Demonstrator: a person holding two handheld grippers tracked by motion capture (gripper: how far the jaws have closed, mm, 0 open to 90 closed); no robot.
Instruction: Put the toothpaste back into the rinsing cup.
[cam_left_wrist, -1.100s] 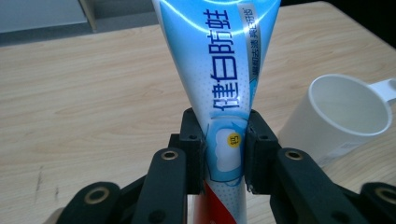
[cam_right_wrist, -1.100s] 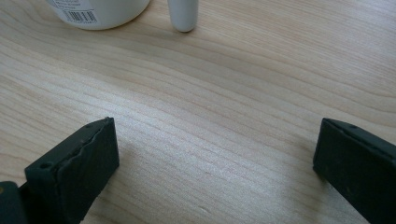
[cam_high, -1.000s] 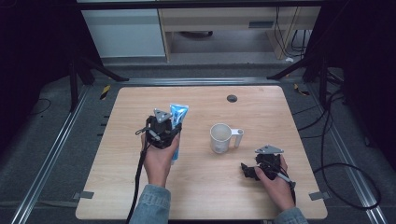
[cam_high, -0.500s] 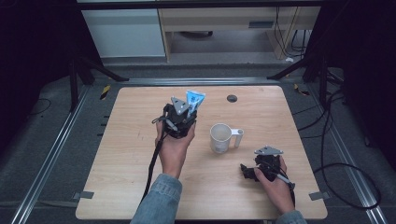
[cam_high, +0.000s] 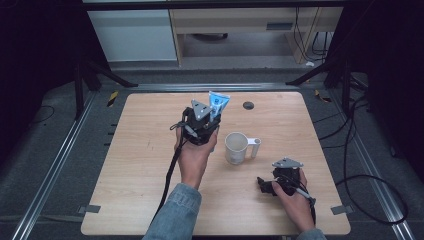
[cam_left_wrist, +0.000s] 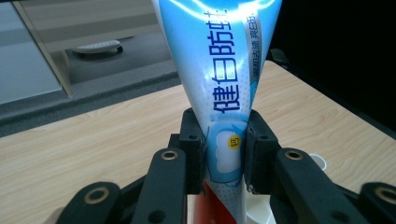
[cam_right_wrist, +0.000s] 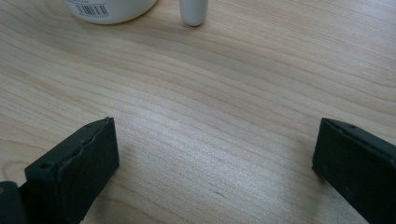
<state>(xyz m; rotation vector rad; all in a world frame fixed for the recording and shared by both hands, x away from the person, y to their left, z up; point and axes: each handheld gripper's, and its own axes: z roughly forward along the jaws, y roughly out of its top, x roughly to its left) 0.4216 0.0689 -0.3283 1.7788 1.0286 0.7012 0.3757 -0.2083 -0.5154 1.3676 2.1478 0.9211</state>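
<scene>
Nearest the person, at the right of the wooden table (cam_high: 125, 200), the right gripper (cam_high: 265, 186) rests low on the tabletop in the person's right hand (cam_high: 295, 200). In the right gripper view its two black jaws stand wide apart with bare wood between them, and nothing is held. Beyond those jaws the base of a white mug (cam_right_wrist: 109, 9) with a barcode label and the foot of its handle sit at the top edge of that view.

Farther in, near the middle of the table, the white mug (cam_high: 236, 147) stands upright with its handle turned to the right, just right of the person's left hand (cam_high: 192, 155).

The left gripper (cam_high: 212, 117) is raised above the table, left of the mug. Its jaws are closed narrowly on a blue and white toothpaste tube (cam_left_wrist: 219, 93), clamping it near its lower part. The tube (cam_high: 218, 104) stands upright, its broad flat end pointing up and toward the far side.

At the far edge of the table lies a small dark round object (cam_high: 248, 105), well apart from the rest.
</scene>
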